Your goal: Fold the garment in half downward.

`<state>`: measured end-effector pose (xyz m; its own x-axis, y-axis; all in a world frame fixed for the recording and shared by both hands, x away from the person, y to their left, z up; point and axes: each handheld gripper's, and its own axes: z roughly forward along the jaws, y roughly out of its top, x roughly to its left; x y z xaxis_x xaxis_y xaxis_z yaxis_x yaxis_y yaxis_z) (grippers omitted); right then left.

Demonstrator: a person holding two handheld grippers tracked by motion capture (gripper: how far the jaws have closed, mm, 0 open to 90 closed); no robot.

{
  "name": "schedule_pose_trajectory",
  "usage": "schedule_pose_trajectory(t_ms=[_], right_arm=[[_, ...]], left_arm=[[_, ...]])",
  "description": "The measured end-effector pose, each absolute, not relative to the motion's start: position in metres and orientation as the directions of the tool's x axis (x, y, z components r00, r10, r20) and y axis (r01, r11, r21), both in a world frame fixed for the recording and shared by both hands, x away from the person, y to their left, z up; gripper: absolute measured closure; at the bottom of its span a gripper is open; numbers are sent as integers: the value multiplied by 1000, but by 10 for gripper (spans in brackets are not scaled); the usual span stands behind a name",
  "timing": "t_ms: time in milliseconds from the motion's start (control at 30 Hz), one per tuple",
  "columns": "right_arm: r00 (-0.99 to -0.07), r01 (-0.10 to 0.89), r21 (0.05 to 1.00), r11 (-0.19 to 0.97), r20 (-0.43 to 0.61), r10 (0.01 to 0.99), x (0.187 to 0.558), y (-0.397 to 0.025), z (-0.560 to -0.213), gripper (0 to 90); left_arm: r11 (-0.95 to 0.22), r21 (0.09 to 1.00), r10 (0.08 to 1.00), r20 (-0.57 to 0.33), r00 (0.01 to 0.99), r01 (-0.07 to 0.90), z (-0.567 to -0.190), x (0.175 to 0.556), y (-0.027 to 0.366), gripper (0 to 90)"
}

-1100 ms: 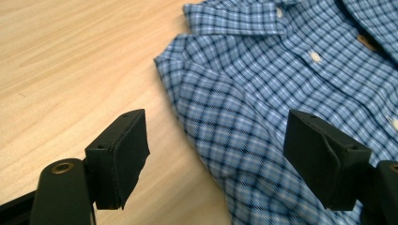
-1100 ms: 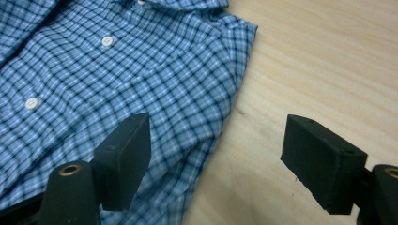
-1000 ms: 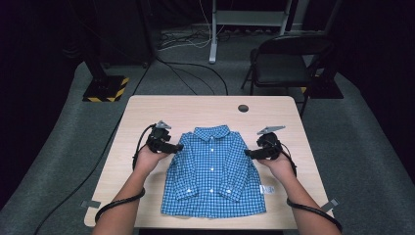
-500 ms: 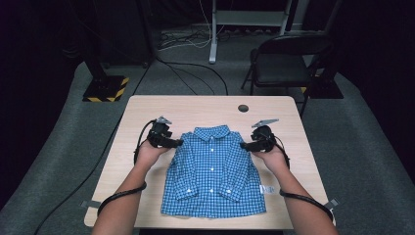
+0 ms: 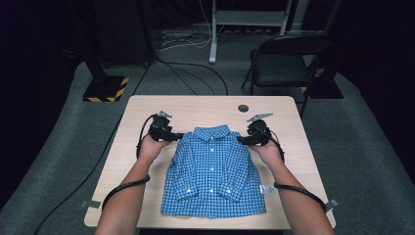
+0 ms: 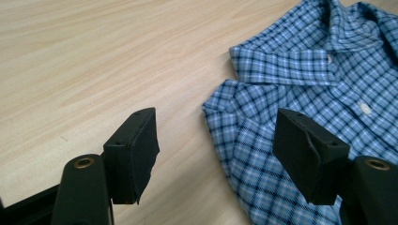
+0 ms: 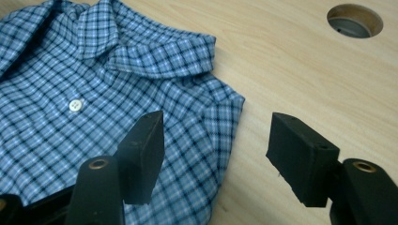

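A small blue checked shirt [image 5: 213,171] lies flat and buttoned on the wooden table [image 5: 205,105], collar toward the far edge, sleeves folded in. My left gripper [image 5: 177,136] hovers open at the shirt's left shoulder [image 6: 225,105]; the shoulder corner lies between its jaws, untouched. My right gripper [image 5: 241,139] is open at the right shoulder [image 7: 225,105], one jaw over the cloth, the other over bare wood. In the gripper views the left gripper [image 6: 216,150] and right gripper [image 7: 216,154] hold nothing. The collar [image 7: 141,47] lies spread.
A round cable hole [image 5: 243,108] sits in the table behind the shirt, also seen as a hole [image 7: 354,19] ahead of the right gripper. A black chair [image 5: 284,63] and floor cables [image 5: 195,68] stand beyond the table. A white tag [image 5: 265,189] sticks out at the shirt's right hem.
Both grippers have moved forward and inward along the table, from beside the sleeves up to the shirt's shoulders. The shirt has not moved.
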<state>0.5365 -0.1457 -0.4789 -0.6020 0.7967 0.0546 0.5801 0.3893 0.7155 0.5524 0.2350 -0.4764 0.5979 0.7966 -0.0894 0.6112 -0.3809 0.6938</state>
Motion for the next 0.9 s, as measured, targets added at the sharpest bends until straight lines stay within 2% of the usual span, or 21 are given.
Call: schedule_pose_trajectory(t_ms=[333, 467, 700, 900], right_arm=[[-596, 577, 712, 400, 32, 802, 548, -138, -482, 426], [-581, 595, 708, 380, 52, 812, 554, -141, -485, 452], [-527, 639, 700, 318, 98, 844, 565, -144, -492, 489], [-493, 673, 685, 279, 135, 860, 572, -139, -496, 525]], left_arm=[[-428, 664, 782, -67, 620, 613, -484, 563, 225, 337], [-427, 659, 784, -72, 617, 619, -488, 567, 218, 354], [-419, 644, 788, -91, 608, 640, -492, 573, 210, 434], [-409, 630, 795, -109, 596, 660, -496, 578, 206, 452]])
